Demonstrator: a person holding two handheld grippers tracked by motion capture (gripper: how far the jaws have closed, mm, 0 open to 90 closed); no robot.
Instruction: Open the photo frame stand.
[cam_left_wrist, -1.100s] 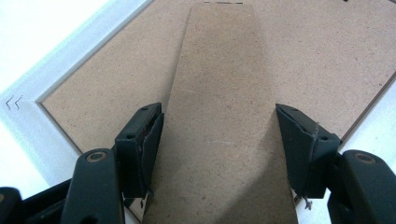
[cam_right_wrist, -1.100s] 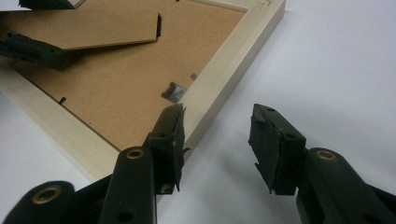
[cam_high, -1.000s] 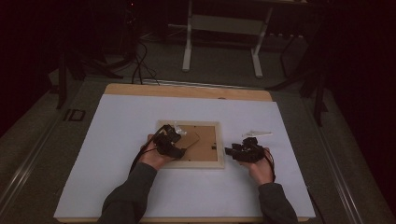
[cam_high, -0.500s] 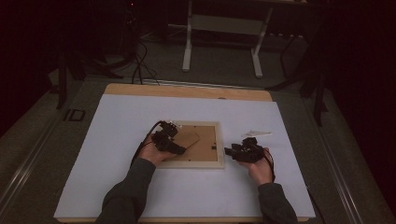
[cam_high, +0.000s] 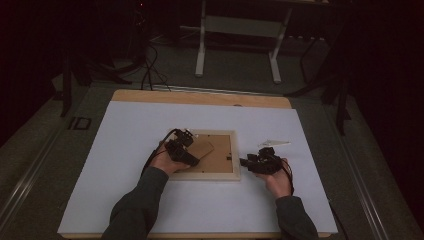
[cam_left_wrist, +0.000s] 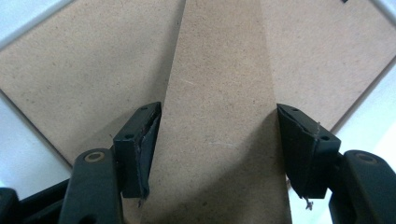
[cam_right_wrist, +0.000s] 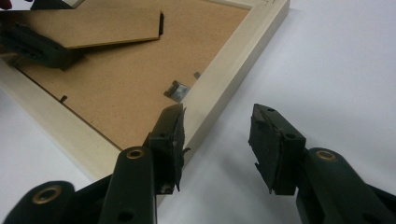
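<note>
- A pale wooden picture frame (cam_high: 210, 174) lies face down near the middle of a white table cover (cam_high: 125, 150), brown fibreboard backing (cam_right_wrist: 116, 84) upward.
- The left gripper (cam_left_wrist: 215, 140) reaches over the frame's left part; its jaws straddle the backing's tapered fibreboard stand flap (cam_left_wrist: 224, 116), one pad at each edge; whether they press it I cannot tell.
- The right gripper (cam_right_wrist: 217, 140) rests just beside the frame's right edge, jaws apart and holding nothing, one jaw over the frame's rail.
- A small clear plastic piece (cam_high: 273, 143) lies on the cover beyond the right gripper.
</note>
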